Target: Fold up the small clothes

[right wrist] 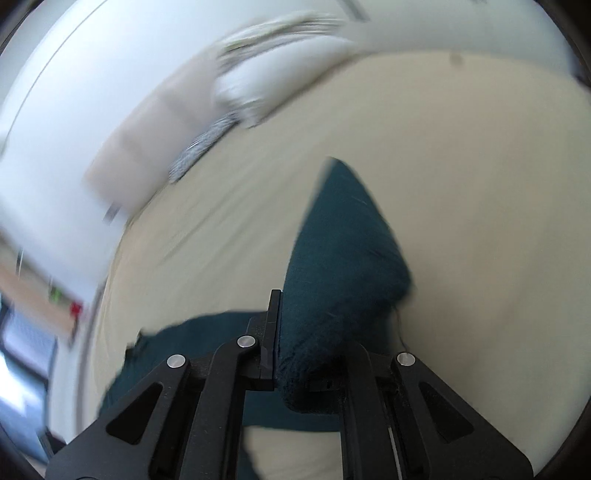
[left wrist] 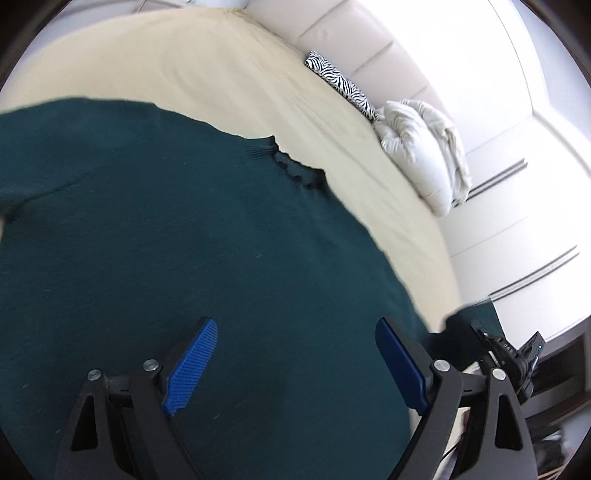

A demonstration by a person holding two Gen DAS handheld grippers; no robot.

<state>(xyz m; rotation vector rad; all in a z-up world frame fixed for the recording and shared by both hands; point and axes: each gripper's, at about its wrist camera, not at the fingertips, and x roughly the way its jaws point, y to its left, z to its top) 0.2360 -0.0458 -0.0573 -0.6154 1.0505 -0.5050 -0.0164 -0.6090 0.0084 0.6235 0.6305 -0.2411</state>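
The right tool (right wrist: 295,332) is clenched on the teal sweater (left wrist: 184,240); the left tool (left wrist: 295,354) is released above it. Slippage could undo the fold.

Cream bed (left wrist: 221,66), green garment (left wrist: 166,240) atop

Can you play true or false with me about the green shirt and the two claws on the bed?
1. The left claw is open above the dark green shirt. True.
2. The right claw is empty. False: it is shut on a bunched part of the shirt.
3. The shirt lies on a cream bed sheet. True.
4. The zebra-striped cushion sits on top of the shirt. False: it lies apart from it, at the far edge of the bed by the padded headboard.
5. A white duvet is bunched next to the striped cushion. True.
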